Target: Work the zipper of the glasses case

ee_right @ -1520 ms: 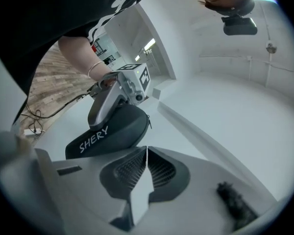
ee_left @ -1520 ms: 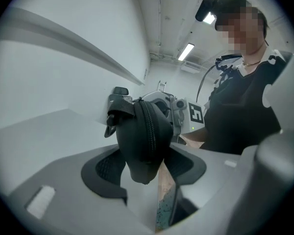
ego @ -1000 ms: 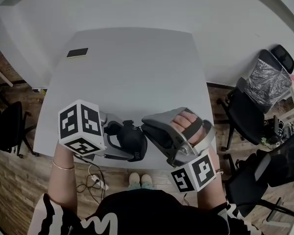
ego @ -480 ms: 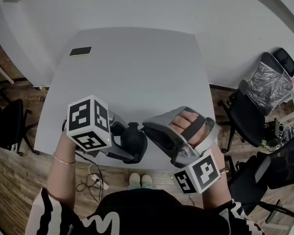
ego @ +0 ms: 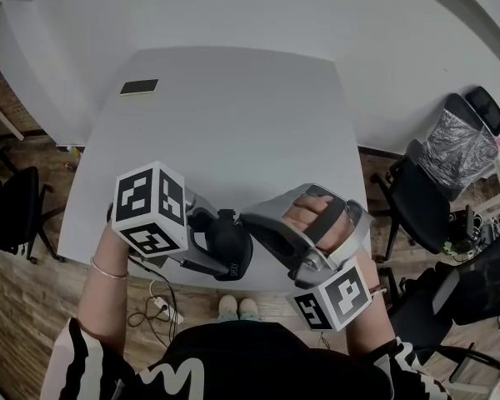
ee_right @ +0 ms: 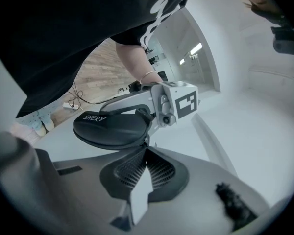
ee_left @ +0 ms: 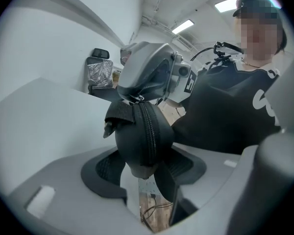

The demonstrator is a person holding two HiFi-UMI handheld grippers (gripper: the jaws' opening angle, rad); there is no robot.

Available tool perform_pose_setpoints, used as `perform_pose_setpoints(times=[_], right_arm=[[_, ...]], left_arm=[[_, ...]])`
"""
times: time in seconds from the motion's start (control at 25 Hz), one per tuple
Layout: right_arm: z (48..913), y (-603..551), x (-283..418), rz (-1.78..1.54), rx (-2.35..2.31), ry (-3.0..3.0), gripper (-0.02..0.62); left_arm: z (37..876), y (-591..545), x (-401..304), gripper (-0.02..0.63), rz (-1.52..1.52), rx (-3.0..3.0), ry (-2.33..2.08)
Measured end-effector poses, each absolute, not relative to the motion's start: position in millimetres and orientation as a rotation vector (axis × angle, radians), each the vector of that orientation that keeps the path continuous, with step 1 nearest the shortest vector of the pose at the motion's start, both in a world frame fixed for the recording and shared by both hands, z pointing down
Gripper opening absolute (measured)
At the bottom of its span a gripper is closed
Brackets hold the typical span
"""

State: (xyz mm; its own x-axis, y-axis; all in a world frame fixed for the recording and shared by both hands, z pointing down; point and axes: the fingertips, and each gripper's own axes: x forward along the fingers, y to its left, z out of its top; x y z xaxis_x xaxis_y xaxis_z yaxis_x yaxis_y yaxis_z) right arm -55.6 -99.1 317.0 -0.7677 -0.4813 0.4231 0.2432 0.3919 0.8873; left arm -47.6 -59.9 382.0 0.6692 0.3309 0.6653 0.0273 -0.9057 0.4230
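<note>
The black glasses case [ego: 231, 244] hangs in the air above the near edge of the white table [ego: 233, 123]. My left gripper [ego: 219, 255] is shut on the case; in the left gripper view the case [ee_left: 139, 131] fills the gap between the pads, its zipper track [ee_left: 150, 126] facing the camera. My right gripper [ego: 247, 222] meets the case's right end. In the right gripper view its jaws [ee_right: 146, 153] are closed together on the small zipper pull [ee_right: 146, 142] at the edge of the case [ee_right: 110, 126].
A small black flat object [ego: 139, 87] lies at the table's far left corner. Office chairs [ego: 450, 165] stand on the floor to the right. Cables and a power strip [ego: 160, 305] lie on the wooden floor below the table's edge.
My left gripper has shifted a little to the right and turned, keeping the case. My right gripper has stayed at the case's end, drifting slightly downward.
</note>
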Motion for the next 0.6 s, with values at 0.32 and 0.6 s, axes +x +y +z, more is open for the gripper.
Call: perform_pose_setpoints(times=[0.32,0.6], right_arm=[[286,-109,-55,-1.483,0.378,-2.041,0.006],[259,-113,-48,-1.53,0.484,-2.103,0.006]], left_arm=[[350,-79,-39,0.265,0.653,2.839,0.157],[304,-102,-34,0.374,0.215,3.049,-0.093]])
